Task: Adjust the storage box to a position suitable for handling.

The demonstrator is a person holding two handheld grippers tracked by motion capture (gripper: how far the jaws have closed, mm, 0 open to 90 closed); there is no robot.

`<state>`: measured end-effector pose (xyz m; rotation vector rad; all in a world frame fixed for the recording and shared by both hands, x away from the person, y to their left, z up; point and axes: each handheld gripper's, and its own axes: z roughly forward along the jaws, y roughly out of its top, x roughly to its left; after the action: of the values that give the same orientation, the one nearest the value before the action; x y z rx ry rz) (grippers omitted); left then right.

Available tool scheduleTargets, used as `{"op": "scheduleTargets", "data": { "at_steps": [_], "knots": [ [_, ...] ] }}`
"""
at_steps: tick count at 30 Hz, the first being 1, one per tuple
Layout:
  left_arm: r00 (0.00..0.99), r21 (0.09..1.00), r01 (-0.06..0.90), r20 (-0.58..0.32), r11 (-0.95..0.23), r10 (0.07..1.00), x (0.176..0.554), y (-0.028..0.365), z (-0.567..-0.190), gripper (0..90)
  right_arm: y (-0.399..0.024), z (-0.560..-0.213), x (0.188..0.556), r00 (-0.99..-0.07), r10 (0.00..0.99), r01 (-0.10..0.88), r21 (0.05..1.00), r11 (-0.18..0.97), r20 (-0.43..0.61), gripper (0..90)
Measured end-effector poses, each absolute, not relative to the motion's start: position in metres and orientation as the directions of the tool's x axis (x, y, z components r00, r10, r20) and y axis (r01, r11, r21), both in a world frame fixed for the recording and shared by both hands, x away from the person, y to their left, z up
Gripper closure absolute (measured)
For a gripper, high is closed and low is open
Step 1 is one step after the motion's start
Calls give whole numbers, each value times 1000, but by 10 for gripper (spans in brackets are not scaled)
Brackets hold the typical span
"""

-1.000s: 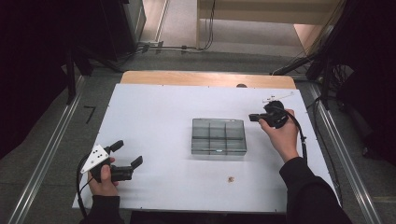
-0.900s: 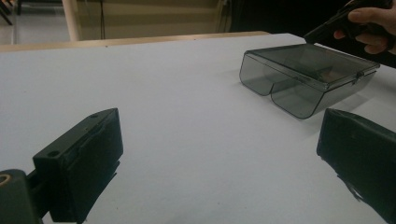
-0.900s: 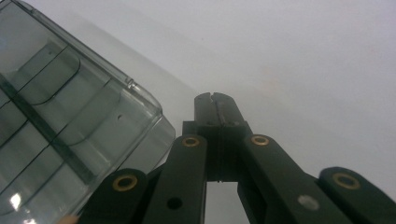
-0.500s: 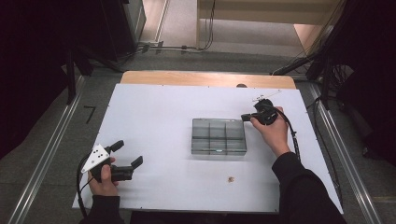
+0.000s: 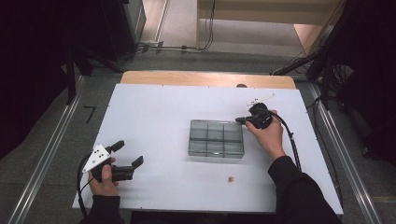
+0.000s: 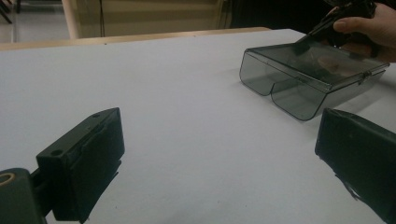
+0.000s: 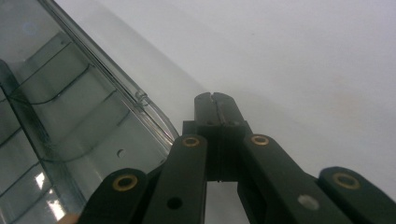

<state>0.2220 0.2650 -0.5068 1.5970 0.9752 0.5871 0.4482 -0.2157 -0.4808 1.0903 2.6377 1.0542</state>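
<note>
left gripper [image 5: 125, 157] near edge, jaws wide, idle | small bit [image 5: 230, 178] loose on table [image 5: 154, 112] | box [image 5: 216, 138] mid-table, lid down (compartments look empty) | right gripper [image 5: 239, 120] jaws pressed together, holding nothing, at box's far right corner | judged: opening not begun

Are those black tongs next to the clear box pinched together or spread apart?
Pinched together: the right tongs show both black tips meeting with nothing between them, beside the edge of the clear grey plastic compartment box.
</note>
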Motion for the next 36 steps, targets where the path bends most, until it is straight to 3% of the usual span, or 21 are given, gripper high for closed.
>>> {"op": "scheduleTargets", "data": {
  "at_steps": [19, 36],
  "knots": [
    [527, 952, 306, -140, -33, 838, 224, 260, -503, 19, -195, -491, 430, -799, 573, 533, 657, 534, 183, 876],
    [571, 896, 441, -237, -50, 786, 251, 217, -497, 88, -169, -494, 412, -836, 517, 491, 670, 557, 183, 875]
  ]
}}
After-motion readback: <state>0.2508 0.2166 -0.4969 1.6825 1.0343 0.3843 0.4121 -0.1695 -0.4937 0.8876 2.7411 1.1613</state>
